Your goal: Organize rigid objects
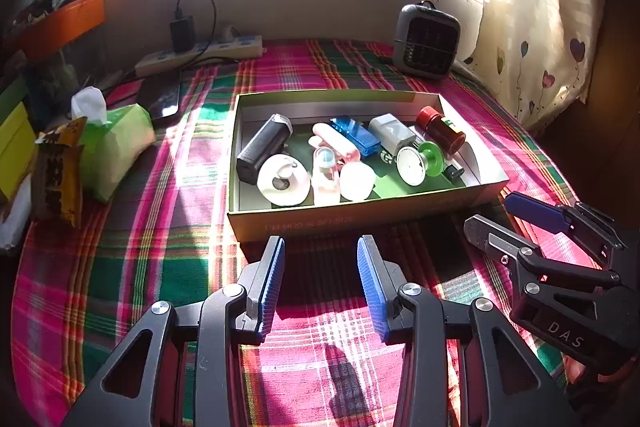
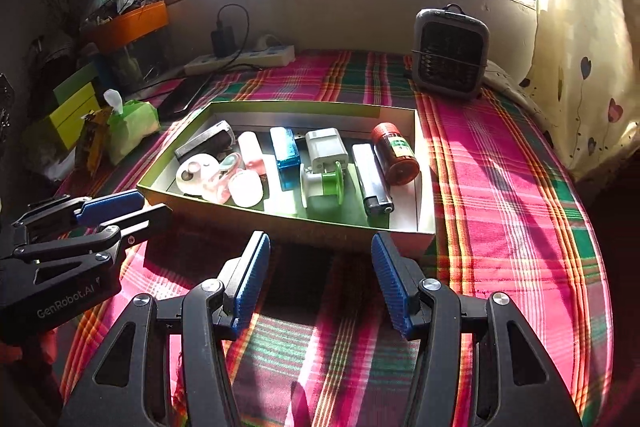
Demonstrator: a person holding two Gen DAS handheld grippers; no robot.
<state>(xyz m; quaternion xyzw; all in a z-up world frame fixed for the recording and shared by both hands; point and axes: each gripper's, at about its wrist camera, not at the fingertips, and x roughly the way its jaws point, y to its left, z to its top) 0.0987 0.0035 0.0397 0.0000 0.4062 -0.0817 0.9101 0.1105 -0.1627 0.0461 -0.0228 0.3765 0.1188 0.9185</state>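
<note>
Hovering both grippers short of box (image 1: 360, 217) at frame centre, on plaid bed cover (image 2: 500, 187). Left gripper (image 1: 321, 251) fingers moderately apart, empty; right gripper (image 2: 320, 251) fingers wider, empty. Rigid items already inside box: red jar (image 2: 394, 153) right end, blue case (image 2: 285, 157) middle, white disc (image 1: 283, 179) left. Judged best: approach from above, pick outermost item, avoid box rim, close fingers across narrow sides.

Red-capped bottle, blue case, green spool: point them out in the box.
red-capped bottle (image 2: 395, 154): right wrist view, label side.
blue case (image 2: 285, 155): right wrist view, top face.
green spool (image 1: 433, 158): left wrist view, green flange.
</note>
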